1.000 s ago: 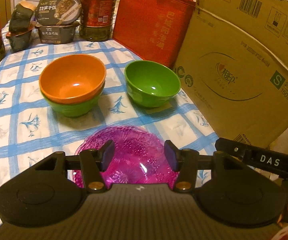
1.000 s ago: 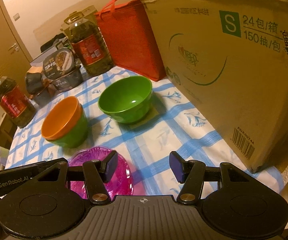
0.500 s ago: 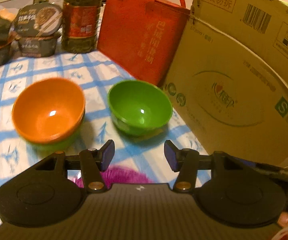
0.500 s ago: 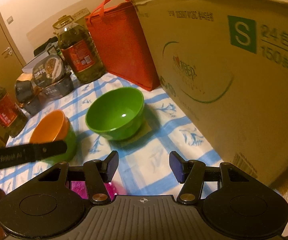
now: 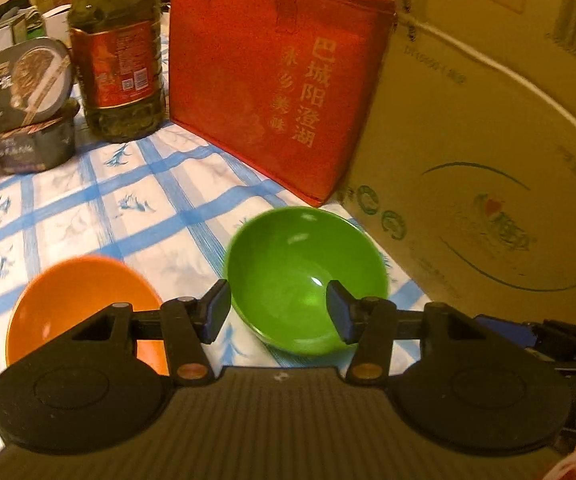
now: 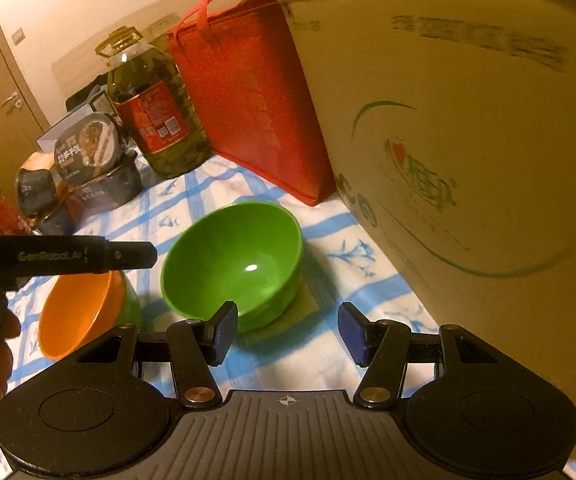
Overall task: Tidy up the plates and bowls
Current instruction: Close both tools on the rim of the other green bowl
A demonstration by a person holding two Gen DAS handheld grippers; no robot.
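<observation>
both views have swung off the purple dish, now out of frame, onto the lone green bowl [image 5: 305,276] by the cardboard box [image 5: 487,160]. left gripper [image 5: 276,312] jaws have just closed slightly, still released, framing the bowl, not touching it. right gripper [image 6: 284,332] jaws released, empty. orange bowl [image 6: 76,312] sits nested in another green one. judgement: lone bowl likely stacks next.

1. We see a single bowl [image 6: 236,260] on the counter [image 6: 307,352], just before the tote bag [image 6: 256,100].
2. Left of it, well apart, a bowl sits nested in another [image 6: 84,312].
3. The cardboard box [image 6: 467,140] stands to the right.
4. Behind, left of the bag, stands an oil bottle [image 6: 152,112], with meal boxes [image 6: 92,164] further left.
</observation>
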